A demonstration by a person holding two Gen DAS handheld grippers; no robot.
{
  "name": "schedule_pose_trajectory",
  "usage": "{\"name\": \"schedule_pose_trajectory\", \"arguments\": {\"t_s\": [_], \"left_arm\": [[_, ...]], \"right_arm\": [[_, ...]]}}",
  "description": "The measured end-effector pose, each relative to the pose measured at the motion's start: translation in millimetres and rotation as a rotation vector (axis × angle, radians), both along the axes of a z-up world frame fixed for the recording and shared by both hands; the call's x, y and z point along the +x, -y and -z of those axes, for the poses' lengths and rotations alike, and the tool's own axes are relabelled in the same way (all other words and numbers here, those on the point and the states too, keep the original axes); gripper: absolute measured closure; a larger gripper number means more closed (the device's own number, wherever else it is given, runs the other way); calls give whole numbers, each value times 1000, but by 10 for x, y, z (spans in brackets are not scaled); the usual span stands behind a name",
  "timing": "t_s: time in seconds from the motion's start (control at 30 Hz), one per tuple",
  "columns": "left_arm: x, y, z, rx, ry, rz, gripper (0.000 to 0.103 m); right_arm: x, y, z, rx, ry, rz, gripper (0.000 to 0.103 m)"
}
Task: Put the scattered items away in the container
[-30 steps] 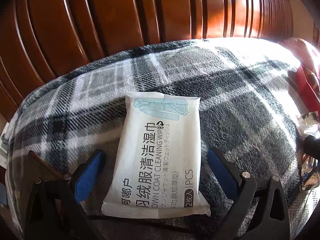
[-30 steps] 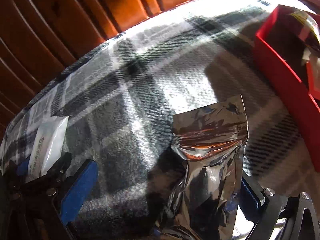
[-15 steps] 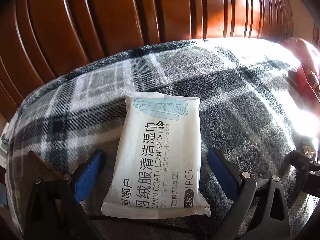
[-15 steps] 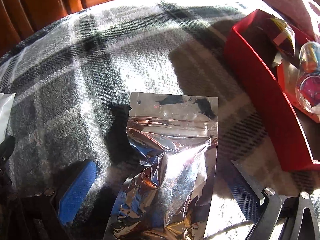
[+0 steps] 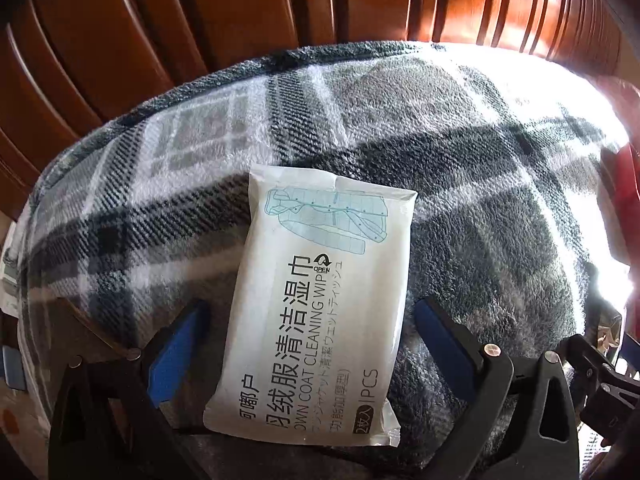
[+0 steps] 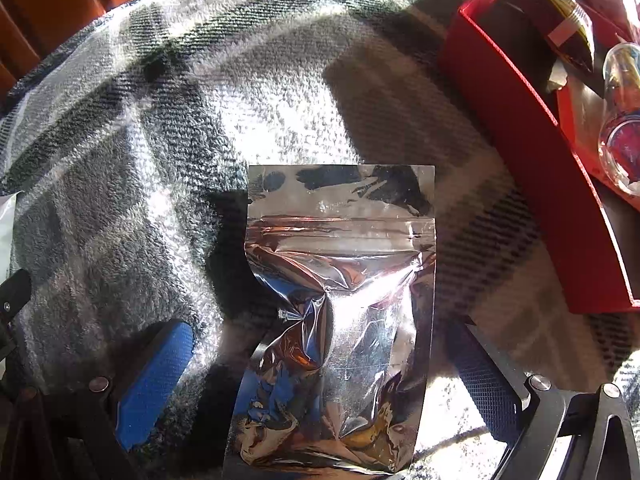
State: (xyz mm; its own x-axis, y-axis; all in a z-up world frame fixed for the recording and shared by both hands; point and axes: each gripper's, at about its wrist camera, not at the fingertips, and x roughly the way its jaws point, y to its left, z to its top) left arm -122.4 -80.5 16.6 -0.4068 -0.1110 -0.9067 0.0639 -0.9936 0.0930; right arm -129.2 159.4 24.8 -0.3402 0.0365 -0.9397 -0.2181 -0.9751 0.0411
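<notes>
The left gripper (image 5: 310, 344) was spread wide, its blue pads (image 5: 176, 354) standing apart on either side of a white wipes pack (image 5: 316, 300) without touching it. The pack lay flat on a plaid blanket (image 5: 480, 208), its near end between the fingers and its far end pointing toward a wooden panel (image 5: 240, 20) that rose directly behind the blanket's far edge. Open blanket extended to the left and right of the pack; at the right margin of the left wrist view, part of the other gripper's black frame showed, with a strip of red partly washed out by glare above it. The right gripper (image 6: 332, 364) was also spread, its pads (image 6: 154, 384) flanking the lower half of a silver foil pouch (image 6: 340, 300) with clear gaps on both sides. The pouch lay crumpled on the blanket (image 6: 200, 120), its sealed top edge pointing away from the gripper. A red box (image 6: 532, 168) stood to the right of the pouch and apart from it, its near wall running diagonally across the upper right of the right wrist view. Inside the box lay a dark packet (image 6: 560, 32) and a clear item (image 6: 620, 120) whose kind could not be told. Bare blanket separated the pouch from the box wall. A corner of the wipes pack (image 6: 8, 224) showed at the left margin, well apart from the pouch.
</notes>
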Motion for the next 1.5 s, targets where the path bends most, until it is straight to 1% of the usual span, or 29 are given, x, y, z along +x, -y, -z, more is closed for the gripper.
{"name": "schedule_pose_trajectory", "arguments": {"t_s": [0.07, 0.17, 0.2, 0.23, 0.27, 0.3, 0.33, 0.37, 0.4, 0.43, 0.5, 0.53, 0.63, 0.7, 0.77, 0.83, 0.87, 0.9, 0.97, 1.0, 1.1, 1.2, 1.23, 1.27, 1.3, 1.37, 1.4, 1.43, 1.5], "left_arm": [[-79, 7, 4, -4, 11, 28, 0], [-128, 17, 0, -12, 28, 41, 1], [-125, 21, -10, -7, 29, 44, 5], [-113, 21, -25, -5, 26, 48, 11], [-93, 14, -44, -8, 20, 52, 15], [-69, 1, -65, -16, 15, 58, 26], [-47, -14, -86, -22, 12, 71, 40], [-30, -28, -97, -27, 17, 85, 40], [-16, -32, -100, -30, 24, 91, 41], [-3, -26, -103, -30, 28, 91, 42], [23, -1, -125, -13, 41, 86, 43], [35, 12, -142, 12, 53, 83, 44], [68, 12, -214, 130, 95, 89, 44], [78, -67, -302, 177, 100, 105, 44], [59, -221, -437, 199, 85, 142, 44], [-8, -458, -621, 232, 59, 197, 44], [-24, -615, -717, 255, 46, 227, 44], [-24, -832, -814, 280, 34, 259, 44], [-25, -1291, -1004, 339, 19, 321, 44], [-98, -1571, -1050, 374, 18, 352, 44], [-220, -2366, -1194, 479, 40, 437, 44], [-385, -2905, -1236, 536, 80, 494, 42], [-468, -3050, -1207, 558, 103, 502, 42], [-552, -3152, -1156, 581, 127, 493, 41], [-632, -3226, -1093, 599, 149, 473, 39], [-771, -3320, -967, 617, 178, 431, 38], [-821, -3326, -915, 614, 184, 409, 38], [-841, -3273, -891, 613, 175, 392, 38], [-812, -3095, -948, 604, 119, 365, 38]], "right_arm": [[17, 5, 0, 13, -17, 2, 0], [22, 10, -9, 31, -27, 7, 0], [10, -1, -11, 29, -21, 7, 0], [-1, -16, -15, 23, -15, 8, 0], [-7, -33, -23, 18, -14, 10, 2], [-9, -45, -35, 17, -12, 12, 3], [-9, -50, -50, 18, -10, 10, 9], [-3, -48, -77, 19, -12, 4, 13], [9, -40, -112, 19, -17, -4, 26], [24, -29, -146, 21, -22, -15, 43], [46, -2, -185, 24, -21, -40, 50], [60, 3, -196, 29, -21, -48, 53], [120, -35, -297, 29, -32, -47, 58], [192, -129, -471, 25, -83, -18, 59], [282, -208, -703, 27, -154, 30, 59], [373, -446, -883, 48, -217, 96, 59], [416, -477, -965, 67, -240, 135, 59], [328, -495, -1051, 89, -261, 177, 59], [354, -780, -1225, 124, -294, 261, 59], [364, -936, -1291, 125, -313, 301, 59], [437, -1470, -1419, 74, -361, 409, 59], [428, -1907, -1422, 72, -370, 497, 56], [438, -2036, -1400, 79, -367, 520, 49], [435, -2154, -1360, 70, -363, 535, 44], [424, -2246, -1305, 43, -367, 543, 40], [436, -2402, -1201, -56, -382, 542, 39], [463, -2458, -1161, -107, -381, 561, 39], [500, -2478, -1139, -141, -383, 590, 39], [565, -2456, -1164, -167, -414, 619, 39]]}}
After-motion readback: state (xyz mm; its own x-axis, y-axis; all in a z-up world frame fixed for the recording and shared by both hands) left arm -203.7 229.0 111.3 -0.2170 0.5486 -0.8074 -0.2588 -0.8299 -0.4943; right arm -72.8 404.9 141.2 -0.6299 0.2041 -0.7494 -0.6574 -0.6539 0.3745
